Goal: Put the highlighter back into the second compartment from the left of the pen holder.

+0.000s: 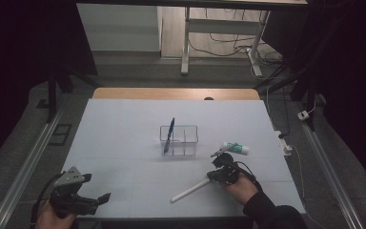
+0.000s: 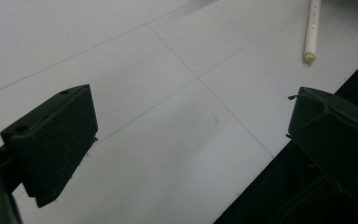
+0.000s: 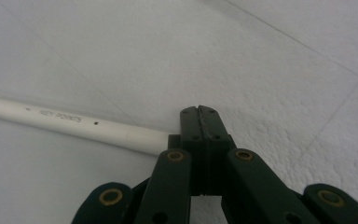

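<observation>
- A long white plastic pen point(image 1: 190, 190), cream at its tip, is seen on the pale grey-white table mat point(image 1: 124, 143).
- A dark blue pen point(image 1: 169, 135) is seen in the clear acrylic divided holder point(image 1: 189, 139).
- A white tube with a green band point(image 1: 236, 148) is seen.
- Both black two-jaw grippers, left point(image 1: 106, 196) and right point(image 3: 199, 114), are shown.

Small grey lettering is being shown along the barrel of the white pen point(image 3: 74, 125) in the right gripper view; it is being rendered too faintly for a sure reading, though two short words in capitals are being suggested. In the left gripper view the print on the same pen is being blurred beyond reading. No other text is being displayed.
</observation>
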### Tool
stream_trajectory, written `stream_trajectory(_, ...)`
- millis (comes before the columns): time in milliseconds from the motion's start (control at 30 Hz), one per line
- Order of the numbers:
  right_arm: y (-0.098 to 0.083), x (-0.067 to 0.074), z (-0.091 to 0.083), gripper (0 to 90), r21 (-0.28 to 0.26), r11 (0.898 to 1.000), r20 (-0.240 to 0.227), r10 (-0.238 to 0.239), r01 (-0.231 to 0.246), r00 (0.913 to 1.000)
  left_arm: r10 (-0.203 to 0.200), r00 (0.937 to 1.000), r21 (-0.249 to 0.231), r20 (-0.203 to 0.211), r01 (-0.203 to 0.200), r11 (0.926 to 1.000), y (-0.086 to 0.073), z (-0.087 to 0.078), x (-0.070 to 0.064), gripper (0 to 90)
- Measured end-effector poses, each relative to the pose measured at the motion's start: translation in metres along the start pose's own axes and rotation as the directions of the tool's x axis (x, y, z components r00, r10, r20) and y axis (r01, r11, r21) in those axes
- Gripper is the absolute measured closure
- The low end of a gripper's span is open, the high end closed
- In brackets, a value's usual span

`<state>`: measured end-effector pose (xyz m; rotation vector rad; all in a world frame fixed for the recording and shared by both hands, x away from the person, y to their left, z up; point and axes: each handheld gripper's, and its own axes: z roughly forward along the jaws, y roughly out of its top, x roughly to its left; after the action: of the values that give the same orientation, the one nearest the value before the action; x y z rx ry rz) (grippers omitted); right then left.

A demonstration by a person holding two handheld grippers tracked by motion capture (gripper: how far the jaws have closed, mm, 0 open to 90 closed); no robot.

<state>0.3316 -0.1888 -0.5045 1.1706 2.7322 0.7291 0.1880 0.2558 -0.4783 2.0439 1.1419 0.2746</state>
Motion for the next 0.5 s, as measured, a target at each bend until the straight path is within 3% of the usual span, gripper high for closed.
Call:
stream_trajectory(233,-0.001,-0.006,-0.008,89.6,-0.045,0.999,0.008,0.023,-0.022,0.9997,-0.002,1.0,0.009,0.001,0.002,1.0,0.001,0.001,0.001,1.4)
stream_trajectory(367,-0.004,-0.011,-0.021,78.3,-0.106,0.994,0.018,0.017,-0.015,0.9997,0.011,0.9999,0.022,0.005,-0.011,0.9997,0.003,0.003,-0.001,1.3)
stream_trajectory(433,-0.008,-0.012,-0.029,72.4,-0.137,0.991,0.021,0.014,-0.011,0.9997,0.02,0.9997,0.007,0.01,-0.02,0.9998,0.004,0.003,-0.001,1.4)
stream_trajectory(500,-0.011,-0.013,-0.036,66.5,-0.162,0.987,0.024,0.012,-0.008,0.9996,0.017,0.9988,-0.006,0.046,-0.017,0.9998,0.008,0.006,-0.002,1.0)
